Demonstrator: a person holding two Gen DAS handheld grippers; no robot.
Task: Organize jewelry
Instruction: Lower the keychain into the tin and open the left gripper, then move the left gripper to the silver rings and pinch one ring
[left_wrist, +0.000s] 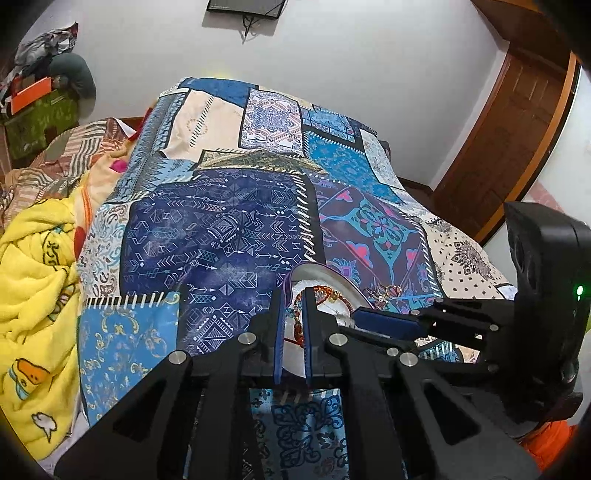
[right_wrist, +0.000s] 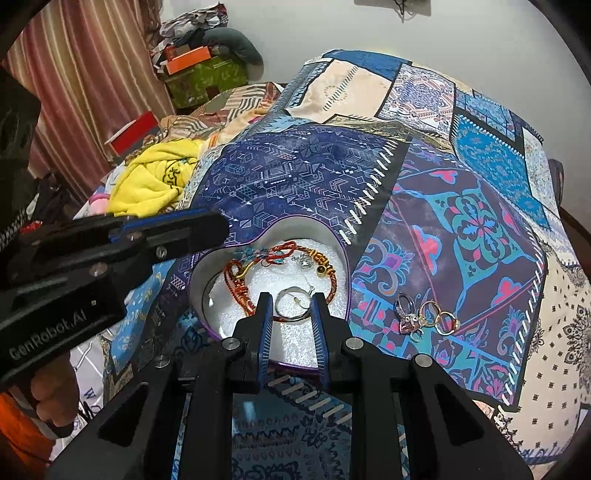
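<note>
Over the heart-shaped box (right_wrist: 343, 258), the right hand-held gripper (right_wrist: 293, 306) seemingly pinches a silver hoop (right_wrist: 291, 315); the left hand-held gripper (right_wrist: 221, 221) is closed, empty.

A: In the left wrist view, the black left gripper (left_wrist: 294, 300) and the black right gripper (left_wrist: 384, 320) cover most of the purple-rimmed heart-shaped box (left_wrist: 332, 277).

B: The tangled small rings (right_wrist: 424, 317), right of it, blur together.

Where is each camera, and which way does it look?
Left wrist: on the left tongs, looking down the bed at the box; the right tongs show.
Right wrist: on the right tongs, looking into the box; the left tongs and a hand show.
Shared: box, bedspread.
</note>
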